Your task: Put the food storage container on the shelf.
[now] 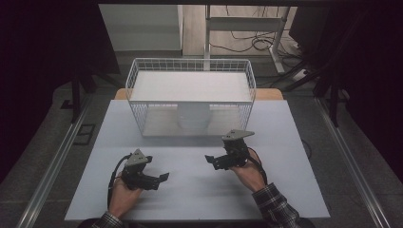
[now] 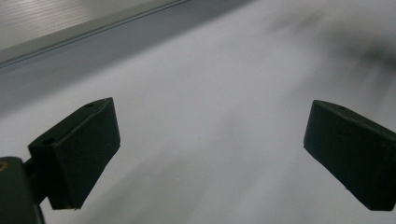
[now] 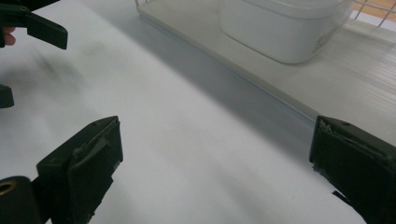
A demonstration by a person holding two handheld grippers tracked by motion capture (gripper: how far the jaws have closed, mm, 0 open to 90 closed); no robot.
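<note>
The white container (image 1: 193, 116) sits in the centre of the high view, on the lower level of a white wire basket rack (image 1: 142, 76) that stands at the far side of the pale table (image 1: 285, 142); the right gripper view has it at the upper right of the frame (image 3: 280, 32), resting on the rack's bottom shelf, translucent and round-cornered, with its top cut off by the frame edge. Both grippers rest low over the bare table at the lower middle of the high view, well apart from the container. The left gripper (image 1: 164, 177) has its jaws spread wide with nothing between them, and in its own view (image 2: 210, 154) they frame blank table surface alone. The right gripper (image 1: 210, 160) is likewise wide open and empty, its own camera (image 3: 215, 172) looking across the table toward the rack's front edge. This reads as the opening of a reach, with nothing grasped yet. The next move probably calls for the right gripper, the nearer one, to travel forward under the rack's upper shelf, staying low enough to clear it, and line up its spread jaws on either side of the container's wall.
</note>
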